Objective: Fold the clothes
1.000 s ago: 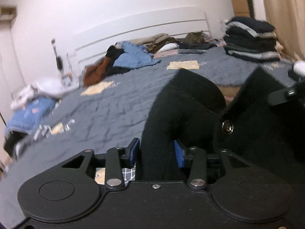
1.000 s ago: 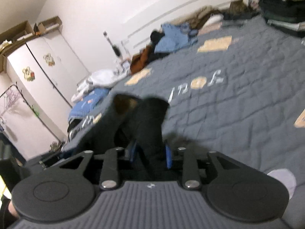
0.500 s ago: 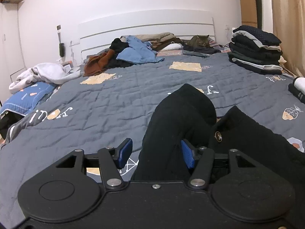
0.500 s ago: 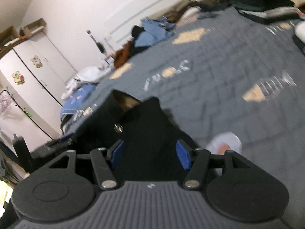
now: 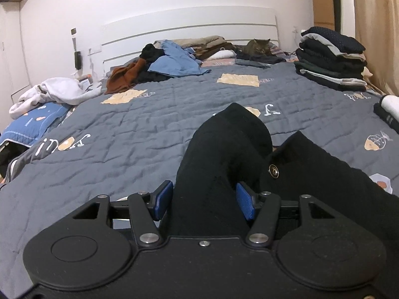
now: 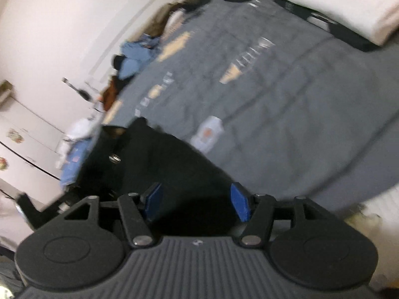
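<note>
Left wrist view: a black garment (image 5: 224, 164) with a round metal button (image 5: 273, 171) lies bunched on the near part of the grey quilted bedspread (image 5: 124, 134), one fold rising into a rounded hump just ahead of the left gripper (image 5: 204, 200). That fold passes between the blue pads (image 5: 163, 198), which stand moderately wide; the left pad shows a gap from the cloth, while the right pad sits at its edge, so no squeeze is visible. Right of the hump the rest of the garment spreads toward the near right corner.

In the right wrist view, which is blurred and tilted, the same black garment (image 6: 159, 164) lies under and ahead of the right gripper (image 6: 197, 203). Its blue pads (image 6: 239, 205) are also parted moderately wide with dark cloth showing between them, neither pad pressing it.

Farther out, a stack of folded dark clothes (image 5: 331, 62) sits at the far right of the bed, and a loose heap of unfolded clothes (image 5: 162, 62), blue, brown and black, lies at the far middle against the white headboard (image 5: 189, 27). A tabby cat (image 5: 259, 47) rests by the headboard. A white garment (image 5: 54, 92) hangs at the left edge.
</note>
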Demonstrator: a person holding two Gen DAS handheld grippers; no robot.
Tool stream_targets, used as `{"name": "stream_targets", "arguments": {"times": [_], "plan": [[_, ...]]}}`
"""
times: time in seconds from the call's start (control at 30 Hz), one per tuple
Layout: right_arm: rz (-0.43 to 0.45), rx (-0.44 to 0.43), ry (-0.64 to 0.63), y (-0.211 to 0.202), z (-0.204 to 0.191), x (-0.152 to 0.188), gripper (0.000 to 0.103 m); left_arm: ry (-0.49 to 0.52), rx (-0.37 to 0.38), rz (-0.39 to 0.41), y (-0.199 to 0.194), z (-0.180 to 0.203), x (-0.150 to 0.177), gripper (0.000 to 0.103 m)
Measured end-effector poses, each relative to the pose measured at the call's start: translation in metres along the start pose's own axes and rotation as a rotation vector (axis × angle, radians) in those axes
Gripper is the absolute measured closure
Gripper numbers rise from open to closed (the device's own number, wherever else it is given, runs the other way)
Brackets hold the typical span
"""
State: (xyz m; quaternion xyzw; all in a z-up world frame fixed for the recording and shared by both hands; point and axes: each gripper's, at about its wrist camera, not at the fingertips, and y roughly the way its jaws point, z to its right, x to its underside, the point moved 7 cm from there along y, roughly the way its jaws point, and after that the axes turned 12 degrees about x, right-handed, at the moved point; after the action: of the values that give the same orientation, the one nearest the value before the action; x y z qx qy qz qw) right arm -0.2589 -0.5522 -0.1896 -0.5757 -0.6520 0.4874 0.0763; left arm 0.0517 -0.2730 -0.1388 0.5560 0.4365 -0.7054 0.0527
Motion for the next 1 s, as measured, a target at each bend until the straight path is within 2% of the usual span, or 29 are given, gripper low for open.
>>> {"name": "stream_targets", "arguments": {"times": [0.17, 0.27, 0.47, 0.73, 0.87, 1.0], "plan": [[0.029, 0.079, -0.118, 0.007, -0.003, 0.008, 0.043, -0.033, 0.011, -0.009, 0.001, -0.003, 0.001, 0.042], [0.024, 0.086, -0.209, 0.008, -0.007, 0.017, 0.043, -0.030, 0.011, -0.011, 0.001, -0.004, 0.002, 0.042], [0.069, 0.136, -0.392, 0.016, -0.024, 0.028, 0.043, -0.043, 0.015, -0.014, 0.002, -0.005, 0.001, 0.041], [0.074, 0.145, -0.419, 0.030, -0.036, 0.029, 0.043, -0.047, 0.016, -0.017, 0.004, -0.006, 0.002, 0.039], [0.049, 0.074, -0.341, 0.032, -0.039, 0.028, 0.043, -0.050, 0.020, -0.019, 0.004, -0.005, 0.001, 0.039], [0.038, 0.047, -0.282, 0.034, -0.037, 0.025, 0.043, -0.054, 0.050, -0.009, -0.002, 0.000, -0.004, 0.039]]}}
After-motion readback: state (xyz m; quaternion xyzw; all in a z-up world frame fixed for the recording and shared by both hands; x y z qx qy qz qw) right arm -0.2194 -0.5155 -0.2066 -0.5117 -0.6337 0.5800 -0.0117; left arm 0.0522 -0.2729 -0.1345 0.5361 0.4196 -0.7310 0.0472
